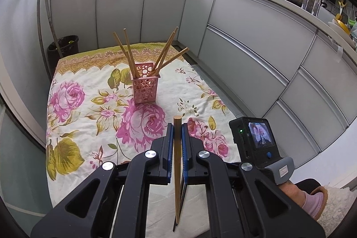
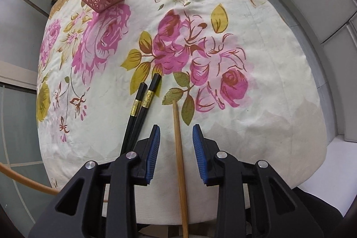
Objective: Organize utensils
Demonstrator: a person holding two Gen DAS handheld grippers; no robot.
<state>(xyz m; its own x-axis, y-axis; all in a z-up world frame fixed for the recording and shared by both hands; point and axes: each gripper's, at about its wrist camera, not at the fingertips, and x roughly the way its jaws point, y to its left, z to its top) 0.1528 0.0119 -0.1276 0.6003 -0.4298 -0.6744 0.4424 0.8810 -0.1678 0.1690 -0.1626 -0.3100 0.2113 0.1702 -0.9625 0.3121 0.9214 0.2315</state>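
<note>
I have a wooden chopstick clamped between my left gripper pads, its blunt end poking up just past the fingertips and the shaft running back toward the camera. Ahead of it, toward the far edge of the floral tablecloth, the pink perforated holder stands upright with several wooden chopsticks fanning out of its top. My right gripper is spread wide over the near edge of the cloth, a second wooden chopstick lying between its blue pads; I see gaps on both sides, so nothing is grasped there. Just beside its left finger two black chopsticks with gold bands lie side by side on the cloth. Grey cabinets run beyond the table's far and right edges
</note>
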